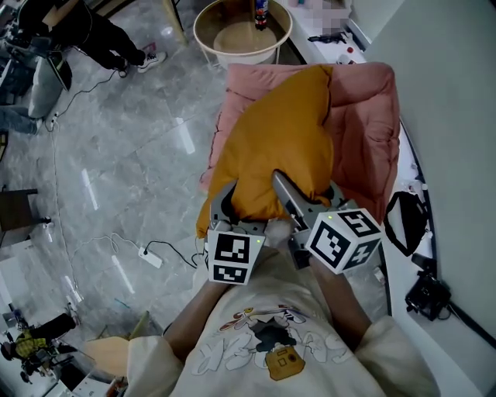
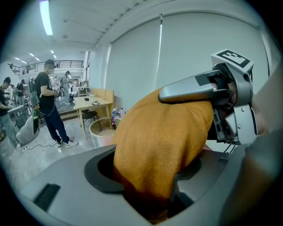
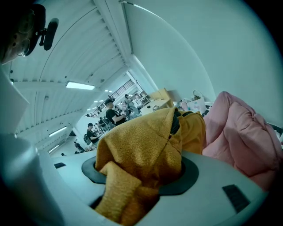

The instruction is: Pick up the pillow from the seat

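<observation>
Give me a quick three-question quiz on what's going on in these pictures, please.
1. True or false: the left gripper and the right gripper are both shut on the mustard-yellow pillow.
2. The seat's padding is: A pink, B blue, C green?
3. What stands on the round table beyond the seat?
Key: 1 true; 2 A; 3 a bottle.

The pillow [image 1: 271, 143] lies over the seat [image 1: 372, 132], left tongs [image 1: 230, 195] and right tongs [image 1: 304, 184] at its near edge.
</observation>
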Available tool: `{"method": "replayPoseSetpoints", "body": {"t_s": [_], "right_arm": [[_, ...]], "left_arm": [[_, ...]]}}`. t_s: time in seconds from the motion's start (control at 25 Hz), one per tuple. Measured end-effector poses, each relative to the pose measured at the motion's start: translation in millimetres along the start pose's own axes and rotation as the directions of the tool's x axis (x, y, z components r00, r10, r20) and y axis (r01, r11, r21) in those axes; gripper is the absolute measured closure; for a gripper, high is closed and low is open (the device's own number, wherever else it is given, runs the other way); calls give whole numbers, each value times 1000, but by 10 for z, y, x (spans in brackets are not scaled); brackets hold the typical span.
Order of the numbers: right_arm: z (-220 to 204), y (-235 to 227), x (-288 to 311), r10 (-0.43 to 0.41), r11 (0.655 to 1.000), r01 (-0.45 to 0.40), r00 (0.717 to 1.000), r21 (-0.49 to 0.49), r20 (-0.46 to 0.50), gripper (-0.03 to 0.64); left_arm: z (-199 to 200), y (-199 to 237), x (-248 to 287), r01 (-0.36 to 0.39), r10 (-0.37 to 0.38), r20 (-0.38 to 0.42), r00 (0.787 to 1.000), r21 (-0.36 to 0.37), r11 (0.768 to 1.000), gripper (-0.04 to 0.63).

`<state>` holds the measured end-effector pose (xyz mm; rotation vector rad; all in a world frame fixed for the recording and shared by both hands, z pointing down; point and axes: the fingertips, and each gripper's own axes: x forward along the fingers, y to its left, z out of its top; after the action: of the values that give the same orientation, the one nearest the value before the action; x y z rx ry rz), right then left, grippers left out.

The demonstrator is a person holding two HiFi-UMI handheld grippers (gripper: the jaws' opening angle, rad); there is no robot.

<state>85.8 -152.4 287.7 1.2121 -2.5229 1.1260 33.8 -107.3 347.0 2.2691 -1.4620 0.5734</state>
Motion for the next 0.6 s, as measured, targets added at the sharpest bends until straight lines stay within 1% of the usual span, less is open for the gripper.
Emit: {"method": "replayPoseSetpoints", "body": {"t_s": [0.24,0.44,0.6], "right_arm": [[96,113,-77,24,999,-23,1000,-36,16,327],[98,121,-111,21,999,-20,1000,-39,15,327],[106,208,-91,21,999,-21,1000,-40,15,327]], "left_arm": [[114,-18,-93,-18,18,40,999,0,1000,308],[114,-51,-110,-12,12,42,999,-7,1000,308],[126,3,-176,-5,5,40,999,-10,1000,308]]}}
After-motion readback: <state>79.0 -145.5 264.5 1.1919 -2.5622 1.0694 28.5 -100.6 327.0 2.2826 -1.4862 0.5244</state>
